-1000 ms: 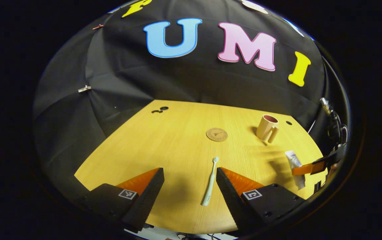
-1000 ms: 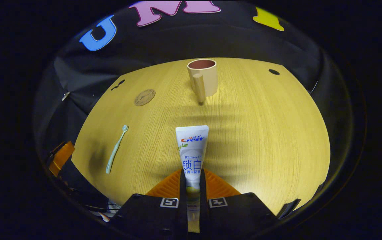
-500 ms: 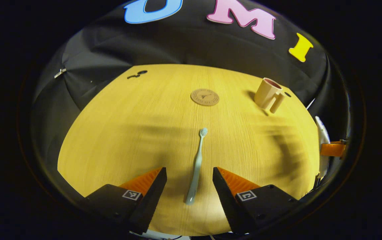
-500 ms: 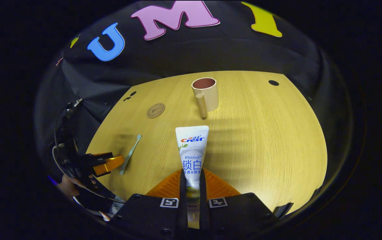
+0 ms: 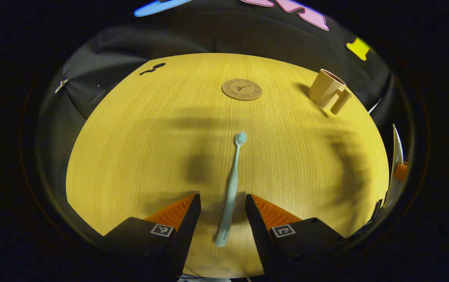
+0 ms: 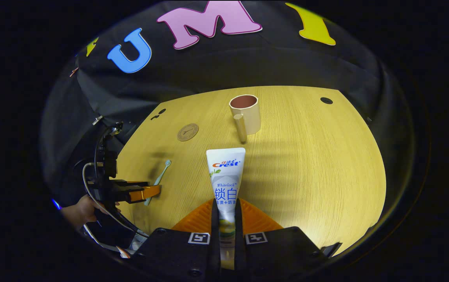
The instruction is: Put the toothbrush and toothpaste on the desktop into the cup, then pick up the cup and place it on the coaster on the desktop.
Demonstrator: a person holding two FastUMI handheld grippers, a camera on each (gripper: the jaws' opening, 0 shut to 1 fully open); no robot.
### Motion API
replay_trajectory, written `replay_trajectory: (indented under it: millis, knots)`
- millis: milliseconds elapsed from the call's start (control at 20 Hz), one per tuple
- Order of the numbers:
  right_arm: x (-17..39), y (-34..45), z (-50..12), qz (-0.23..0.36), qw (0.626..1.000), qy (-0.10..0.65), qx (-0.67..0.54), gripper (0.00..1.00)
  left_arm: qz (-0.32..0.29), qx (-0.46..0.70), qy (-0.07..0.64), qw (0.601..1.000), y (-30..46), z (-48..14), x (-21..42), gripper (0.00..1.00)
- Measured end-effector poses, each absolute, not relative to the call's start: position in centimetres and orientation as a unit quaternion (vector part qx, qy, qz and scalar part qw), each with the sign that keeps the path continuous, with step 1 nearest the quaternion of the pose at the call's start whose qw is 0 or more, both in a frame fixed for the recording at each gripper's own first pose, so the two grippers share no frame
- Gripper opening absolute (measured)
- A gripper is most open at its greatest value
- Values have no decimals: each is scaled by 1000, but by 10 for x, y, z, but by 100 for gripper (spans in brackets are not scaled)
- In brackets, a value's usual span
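Note:
A pale green toothbrush (image 5: pixel 232 180) lies flat on the yellow wooden desktop (image 5: pixel 138 149), bristle end pointing away. My left gripper (image 5: pixel 222 200) is open and low over the desk, one finger on each side of the handle's near end, not touching it. A white toothpaste tube (image 6: pixel 226 172) sticks forward from my right gripper (image 6: pixel 226 203), which is shut on its lower end above the desk. The beige cup (image 6: pixel 245 113) stands upright beyond the tube, handle toward me. The round cork coaster (image 5: pixel 241 89) lies far behind the toothbrush, left of the cup (image 5: pixel 328 94).
In the right gripper view, the left gripper (image 6: pixel 146 192) and the hand (image 6: pixel 79 207) holding it sit at the desk's left edge by the toothbrush (image 6: pixel 162 172). Small dark holes (image 6: pixel 326 100) mark the far desktop corners. Black cloth walls close in behind.
My left gripper has come forward and down until its fingers straddle the toothbrush handle, closing a little. The right gripper has lifted and drawn back slightly, still holding the toothpaste.

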State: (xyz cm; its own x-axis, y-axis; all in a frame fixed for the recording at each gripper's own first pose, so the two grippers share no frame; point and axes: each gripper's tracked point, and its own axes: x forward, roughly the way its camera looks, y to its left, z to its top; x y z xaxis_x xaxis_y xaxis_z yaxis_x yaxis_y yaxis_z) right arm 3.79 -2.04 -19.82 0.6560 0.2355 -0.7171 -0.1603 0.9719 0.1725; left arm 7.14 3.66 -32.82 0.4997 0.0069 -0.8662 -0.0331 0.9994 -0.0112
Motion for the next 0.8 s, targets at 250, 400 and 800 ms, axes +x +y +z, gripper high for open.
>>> replay_trajectory:
  millis: [250, 400, 800]
  knots:
    - [59, -27, -196, 117, 912, 391, 43, 18, 3, 0, 537, 843, 30, -329, 75, 59]
    - [69, -28, -188, 130, 912, 386, 41, 18, 15, -9, 558, 830, 25, -329, 77, 29]
    - [95, -18, -165, 164, 918, 361, 16, 18, 4, 10, 565, 825, 20, -329, 80, 7]
